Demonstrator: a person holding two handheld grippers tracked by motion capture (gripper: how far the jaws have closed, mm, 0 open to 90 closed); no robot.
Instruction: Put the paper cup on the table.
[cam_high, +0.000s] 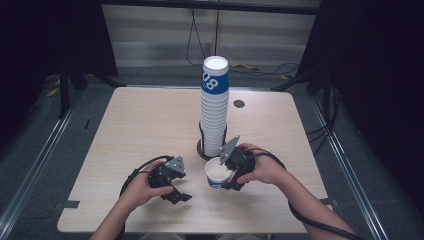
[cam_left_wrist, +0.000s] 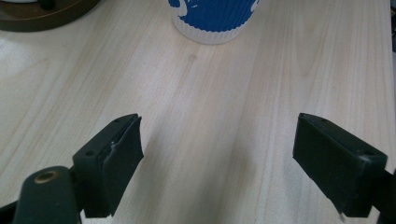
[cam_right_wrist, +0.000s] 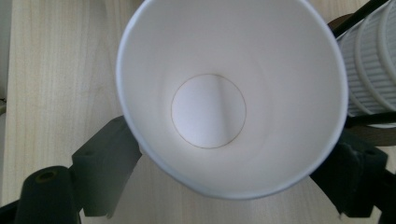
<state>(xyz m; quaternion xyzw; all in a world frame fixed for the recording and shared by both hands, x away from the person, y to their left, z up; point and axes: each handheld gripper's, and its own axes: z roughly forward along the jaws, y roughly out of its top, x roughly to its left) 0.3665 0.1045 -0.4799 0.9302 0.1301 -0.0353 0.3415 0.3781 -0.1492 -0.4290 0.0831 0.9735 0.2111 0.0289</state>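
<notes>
Nearest the high camera, two forearms come in over the bench's (cam_high: 125, 120) front edge, each hand gripping a claw. The left claw (cam_high: 180, 196) hovers low over bare wood, jaws standing wide with nothing between them; from its own view the cup's blue-and-white ribbed base stands just ahead.

The right claw (cam_high: 226, 176) holds a cup (cam_high: 218, 172) — the jaws sit on either side of its wall just under the rim, which looks slightly squeezed. The cup stands upright on the bench near the front, mouth up, its long axis vertical; the right gripper view looks straight down into its white inside to the round bottom.

Just behind it rises a tall stack (cam_high: 214, 110) of the same ribbed cups, upright on a dark round base (cam_high: 201, 149), with thin black rods at its sides. The top cup carries a blue band with white figures, too small to read surely.

The bench is pale wood grain with a dark round grommet (cam_high: 239, 104) near its far edge. Around it — grey floor, metal rails, loose cables, black curtains.
</notes>
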